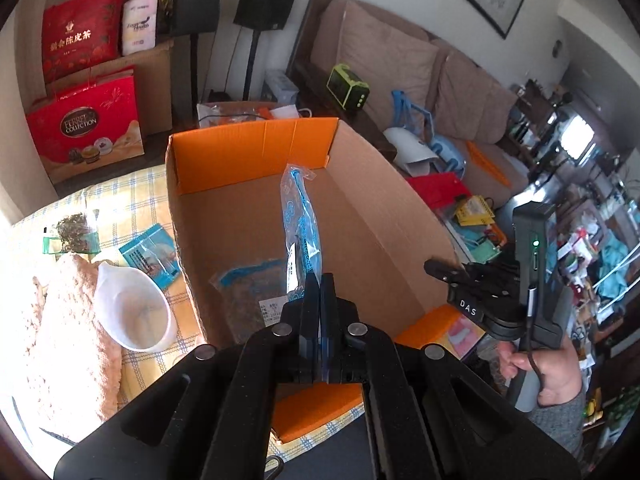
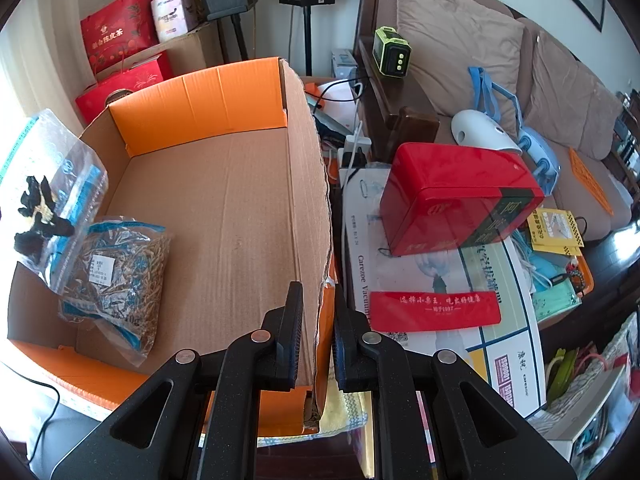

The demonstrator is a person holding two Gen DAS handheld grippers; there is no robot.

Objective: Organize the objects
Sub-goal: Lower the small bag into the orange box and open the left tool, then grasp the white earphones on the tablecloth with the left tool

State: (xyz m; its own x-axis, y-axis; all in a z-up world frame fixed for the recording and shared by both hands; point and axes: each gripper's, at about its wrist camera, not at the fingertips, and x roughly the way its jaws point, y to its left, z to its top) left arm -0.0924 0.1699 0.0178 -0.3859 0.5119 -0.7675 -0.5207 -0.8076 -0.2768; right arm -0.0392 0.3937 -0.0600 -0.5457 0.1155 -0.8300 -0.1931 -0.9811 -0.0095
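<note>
The clear plastic bag with blue print (image 1: 301, 216) is pinched at its bottom edge in the left gripper (image 1: 320, 300) – jaws squeezed tight on it – and it's hanging in the air over the open brown cardboard box with orange flaps (image 1: 360, 216). From the right wrist view you can see that bag (image 2: 52, 196) has some dark dried bits inside, and it sits over the near left part of the box (image 2: 224, 208).

Down on the box floor in that near left corner lies a second clear bag of straw-coloured dried strands (image 2: 120, 272) with a little white label on it, lying flat.

The right gripper (image 2: 314, 336) is straddling the box's right wall – one finger inside, one outside, and the jaws look parted with the cardboard edge between them, though I can't tell if the pads are actually pressing it.

Left of the box, on the yellow checked cloth (image 1: 136, 204), there's a white plastic scoop-shaped cup (image 1: 134, 312), a small teal packet (image 1: 154, 254) and a little bag of green dried herbs (image 1: 74, 234). Right of the box sits a red tin box (image 2: 456, 204) on a white printed carton (image 2: 432, 292).
</note>
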